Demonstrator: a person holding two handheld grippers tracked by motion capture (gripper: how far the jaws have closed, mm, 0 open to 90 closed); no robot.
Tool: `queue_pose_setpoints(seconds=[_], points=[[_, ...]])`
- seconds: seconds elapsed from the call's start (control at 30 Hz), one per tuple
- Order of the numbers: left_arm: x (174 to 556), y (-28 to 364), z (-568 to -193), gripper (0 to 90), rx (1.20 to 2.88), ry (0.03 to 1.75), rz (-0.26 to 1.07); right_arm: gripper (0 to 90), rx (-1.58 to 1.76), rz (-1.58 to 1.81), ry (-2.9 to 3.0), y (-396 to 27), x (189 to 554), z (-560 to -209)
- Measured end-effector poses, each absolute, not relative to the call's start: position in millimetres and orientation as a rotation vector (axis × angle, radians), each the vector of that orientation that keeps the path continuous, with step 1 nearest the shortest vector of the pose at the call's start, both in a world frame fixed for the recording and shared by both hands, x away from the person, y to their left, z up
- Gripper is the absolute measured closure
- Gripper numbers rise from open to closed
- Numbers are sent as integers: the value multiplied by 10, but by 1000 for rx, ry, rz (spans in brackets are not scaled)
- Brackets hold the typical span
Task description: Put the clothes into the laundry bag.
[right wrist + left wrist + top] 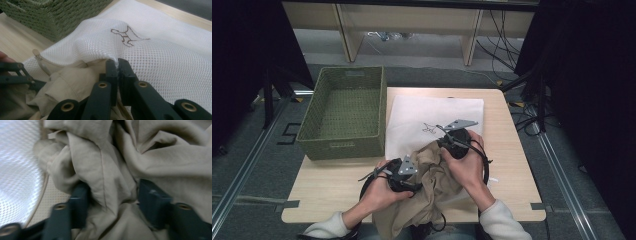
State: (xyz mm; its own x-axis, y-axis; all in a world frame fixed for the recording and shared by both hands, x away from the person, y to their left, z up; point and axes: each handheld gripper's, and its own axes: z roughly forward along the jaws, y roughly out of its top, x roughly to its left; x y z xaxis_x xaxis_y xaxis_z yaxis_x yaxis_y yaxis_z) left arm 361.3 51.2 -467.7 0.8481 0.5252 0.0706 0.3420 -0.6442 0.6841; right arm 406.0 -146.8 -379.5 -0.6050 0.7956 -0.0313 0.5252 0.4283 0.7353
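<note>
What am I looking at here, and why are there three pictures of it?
A person sits at a wooden table holding a hand-operated clamp with two black jaws in each hand. The high view looks down from above; the other two come from small cameras riding on each clamp, looking along its jaws.

On the table lie an empty green woven basket and a white mesh laundry bag with a small drawing on it. The right gripper is shut on the edge of the bag's mouth, lifting it. The left gripper has a fold of a beige garment between its jaws; they stand apart and look not to pinch it. The person seems to be stuffing the garment into the bag.
</note>
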Motion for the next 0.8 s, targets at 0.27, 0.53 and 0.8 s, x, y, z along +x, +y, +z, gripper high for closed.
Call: queue_pose_setpoints(seconds=[0.27,0.53,0.8], points=[[3638,414,-4602,851,2291,687,281,882,1190,990,2315,-1423,4032,-3805],[3520,338,-4291,861,2086,672,160,883,1126,1000,2315,-1409,4034,-3805],[3625,200,-4292,860,2041,685,184,883,1141,1002,2316,-1382,3998,-3784]])
